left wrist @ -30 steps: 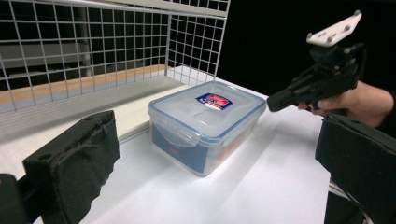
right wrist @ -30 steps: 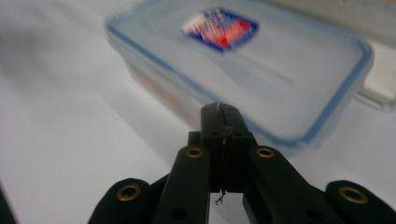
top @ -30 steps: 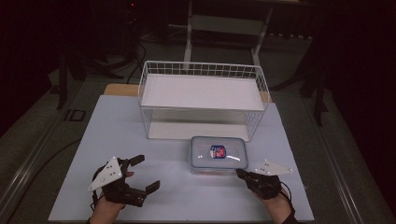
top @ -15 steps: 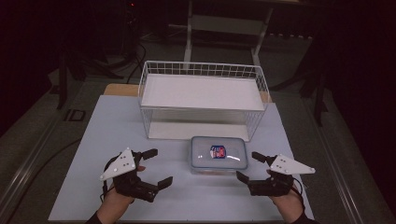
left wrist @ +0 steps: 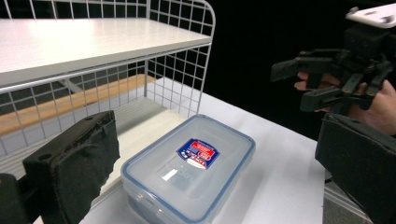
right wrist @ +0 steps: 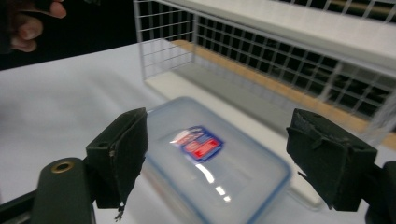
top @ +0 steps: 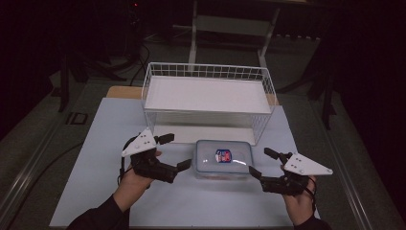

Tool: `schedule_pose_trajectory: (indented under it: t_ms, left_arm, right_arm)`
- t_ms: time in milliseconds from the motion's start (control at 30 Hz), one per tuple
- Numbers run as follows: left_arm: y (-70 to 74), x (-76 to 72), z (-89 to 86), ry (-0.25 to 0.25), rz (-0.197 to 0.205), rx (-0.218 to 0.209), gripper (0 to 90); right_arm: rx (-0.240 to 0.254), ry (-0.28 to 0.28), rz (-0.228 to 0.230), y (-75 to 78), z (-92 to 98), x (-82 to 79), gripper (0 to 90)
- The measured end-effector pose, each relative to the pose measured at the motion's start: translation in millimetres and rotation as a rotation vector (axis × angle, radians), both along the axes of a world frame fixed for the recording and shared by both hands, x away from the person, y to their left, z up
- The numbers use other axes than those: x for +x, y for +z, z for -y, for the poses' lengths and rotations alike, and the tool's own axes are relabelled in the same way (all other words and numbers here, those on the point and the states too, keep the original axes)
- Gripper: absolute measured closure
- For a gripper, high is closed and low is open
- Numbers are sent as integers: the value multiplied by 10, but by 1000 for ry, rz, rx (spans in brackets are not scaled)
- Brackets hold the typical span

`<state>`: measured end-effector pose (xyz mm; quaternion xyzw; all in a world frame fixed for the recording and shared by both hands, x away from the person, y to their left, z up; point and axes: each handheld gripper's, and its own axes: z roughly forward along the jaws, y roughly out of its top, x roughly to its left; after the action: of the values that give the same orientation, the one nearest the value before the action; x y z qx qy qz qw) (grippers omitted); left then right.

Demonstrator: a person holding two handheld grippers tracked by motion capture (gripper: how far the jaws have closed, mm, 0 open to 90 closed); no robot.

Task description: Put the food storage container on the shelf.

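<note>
A clear lidded plastic container [top: 222,158] with a red and blue label lies flat on the white table [top: 91,158], just in front of the wire basket. My left gripper [top: 178,151] stands open just left of it, jaws pointing at its left end. My right gripper [top: 259,161] stands open just right of it, jaws toward its right end. In the left gripper view the container [left wrist: 189,163] lies ahead between the spread jaws of my left gripper [left wrist: 217,135], with the right gripper [left wrist: 327,79] beyond. The right gripper view has the container [right wrist: 210,154] between the open jaws of my right gripper [right wrist: 222,126].
A white wire basket [top: 206,70] with a white board inside stands at the back of the table, close behind the container. Dark floor and stand legs surround the table. A hand [right wrist: 28,23] is at the top left of the right gripper view.
Both hands moved forward from the near edge and closed in on the container's two ends. The container has not moved.
</note>
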<state>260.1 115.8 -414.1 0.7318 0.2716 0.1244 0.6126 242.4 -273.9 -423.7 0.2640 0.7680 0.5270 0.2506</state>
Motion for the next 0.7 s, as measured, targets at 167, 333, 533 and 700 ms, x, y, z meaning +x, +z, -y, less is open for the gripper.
schedule_pose_trajectory:
  t_ms: [167,333,533,700]
  left_arm:
    - [-40,186,125,-9,-75,7,0]
    - [-145,371,209,-7,-176,16,0]
    - [-363,607,272,9,-315,-4,0]
    - [-598,799,277,3,-479,-37,0]
  right_arm:
    - [18,-10,7,34,28,69,152]
    - [13,-18,3,36,16,116,134]
    - [28,-22,-39,-32,24,198,103]
    - [21,-41,-53,-86,17,226,95]
